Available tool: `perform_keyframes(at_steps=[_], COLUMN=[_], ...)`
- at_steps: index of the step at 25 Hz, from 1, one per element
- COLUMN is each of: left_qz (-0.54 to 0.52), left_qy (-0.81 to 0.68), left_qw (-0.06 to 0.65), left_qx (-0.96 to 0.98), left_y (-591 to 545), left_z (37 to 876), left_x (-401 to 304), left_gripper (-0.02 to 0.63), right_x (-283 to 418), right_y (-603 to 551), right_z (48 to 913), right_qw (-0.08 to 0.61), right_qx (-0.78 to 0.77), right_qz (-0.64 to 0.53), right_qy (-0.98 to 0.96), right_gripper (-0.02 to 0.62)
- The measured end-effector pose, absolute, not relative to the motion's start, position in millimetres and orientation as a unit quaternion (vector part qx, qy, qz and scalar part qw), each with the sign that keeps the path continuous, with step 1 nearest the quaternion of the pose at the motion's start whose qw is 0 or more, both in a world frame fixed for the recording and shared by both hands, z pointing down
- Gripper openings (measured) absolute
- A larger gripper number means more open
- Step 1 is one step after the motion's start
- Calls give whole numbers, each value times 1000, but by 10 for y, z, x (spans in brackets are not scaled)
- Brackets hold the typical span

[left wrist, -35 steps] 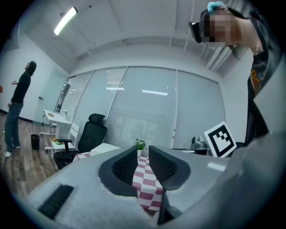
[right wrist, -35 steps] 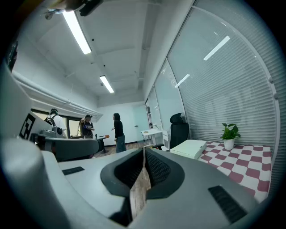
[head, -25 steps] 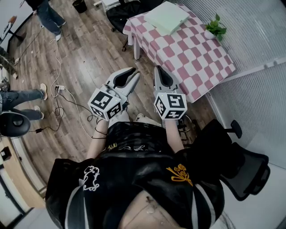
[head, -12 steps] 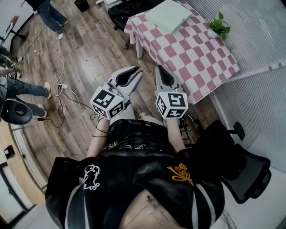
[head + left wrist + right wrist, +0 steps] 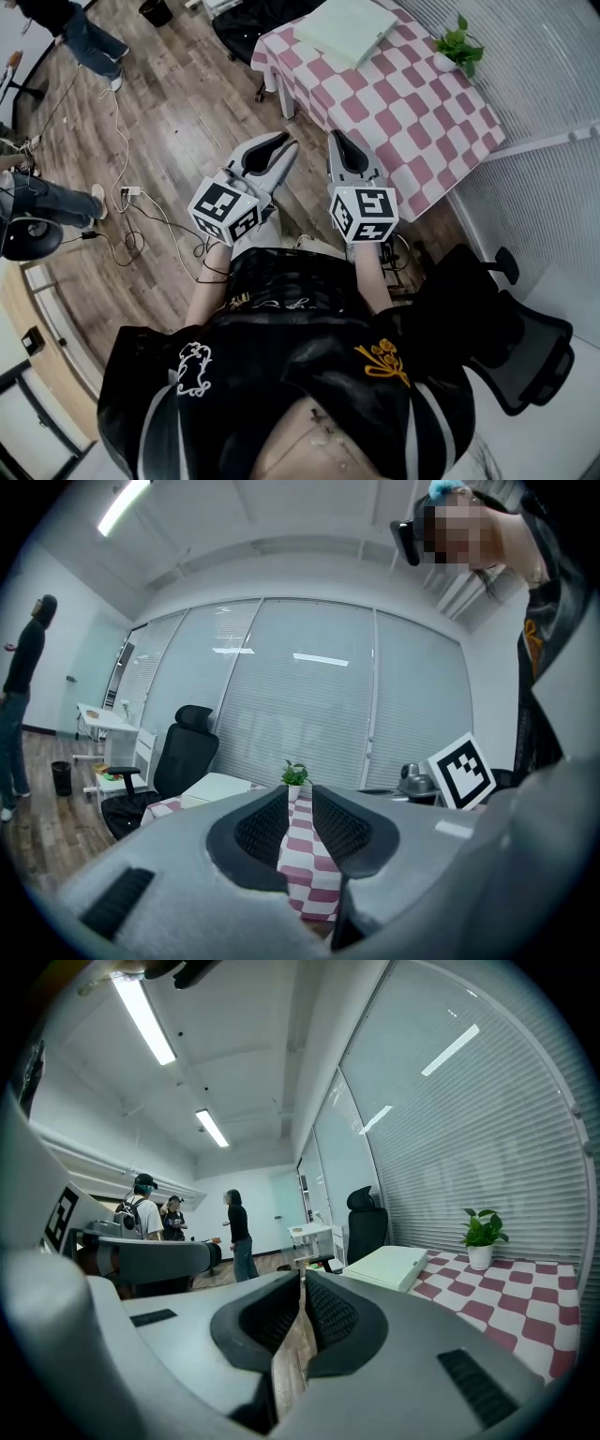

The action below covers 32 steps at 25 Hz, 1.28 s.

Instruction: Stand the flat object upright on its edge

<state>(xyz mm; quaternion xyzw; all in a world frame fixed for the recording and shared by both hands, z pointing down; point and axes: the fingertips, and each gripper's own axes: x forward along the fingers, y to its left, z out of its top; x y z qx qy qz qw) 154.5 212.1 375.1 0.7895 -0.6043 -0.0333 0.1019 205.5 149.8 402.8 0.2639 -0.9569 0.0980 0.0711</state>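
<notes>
Before one flat box (image 5: 349,30), left hand-held gripper (image 5: 285,142) and right hand-held gripper (image 5: 335,138) are closed.

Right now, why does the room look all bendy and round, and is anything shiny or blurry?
Left gripper view: wide lens bows the slatted window blinds, corners go dark, light streaks reflect on them. Right gripper view: same bend, bright long ceiling lamp. Head view: sharp, evenly lit, edges curved.
</notes>
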Motion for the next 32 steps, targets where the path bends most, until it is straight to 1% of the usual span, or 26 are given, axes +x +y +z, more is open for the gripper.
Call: perform_keyframes(at_steps=[9,16,24,28,32], left_qz=[-23,-32,-24,-21,-23], left_qy=[-572,-548,-515,-499,-486], left_qw=[110,112,108,101,106], left_qx=[813,828,850,860,867], left_y=[1572,1183,902,799,720], left_z=[3823,3787,3826,3806,3852], left_x=[850,127,-494,-723,-854], left_gripper=[87,87,87,87,87], right_x=[1478,901,421,259,264], right_y=[1033,744,513,420,372], right_z=[4144,4118,4140,4118,4134], right_qw=[89,89,91,90,96], right_qx=[306,336,381,405,431], right_qz=[113,126,131,125,121], right_qy=[-941,-929,-911,-901,-889], right_gripper=[25,25,25,25,25])
